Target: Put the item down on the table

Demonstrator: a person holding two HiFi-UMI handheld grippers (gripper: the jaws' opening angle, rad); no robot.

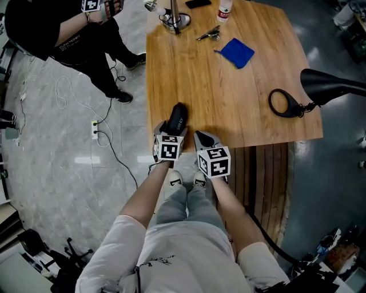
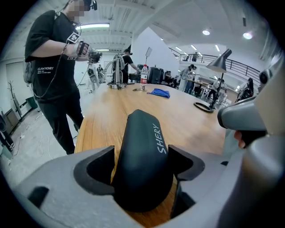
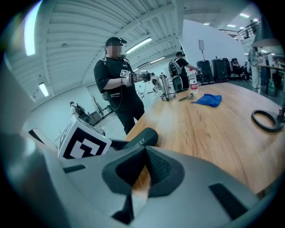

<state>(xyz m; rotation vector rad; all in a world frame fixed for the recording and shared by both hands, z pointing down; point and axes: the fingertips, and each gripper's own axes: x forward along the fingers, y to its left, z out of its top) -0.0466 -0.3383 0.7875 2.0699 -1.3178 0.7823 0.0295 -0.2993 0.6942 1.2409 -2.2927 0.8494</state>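
A black oblong case [image 1: 177, 118] printed "SHERY" lies lengthwise over the near left edge of the wooden table [image 1: 229, 97]. My left gripper [image 1: 170, 133] is shut on the case [image 2: 143, 151], with one jaw pressed against each side of its near end. Whether the case rests on the wood cannot be told. My right gripper [image 1: 204, 139] is just to the right at the table's edge, shut with nothing between its jaws. In the right gripper view [image 3: 144, 171] the jaws meet, and the case [image 3: 141, 137] shows beyond them to the left.
On the table: a blue cloth [image 1: 237, 52], a black lamp with ring base [image 1: 284, 103], a water bottle [image 1: 225, 10], a metal stand [image 1: 174, 20]. A person in black [image 1: 68, 34] stands at the far left corner. Cables [image 1: 97, 131] trail on the floor.
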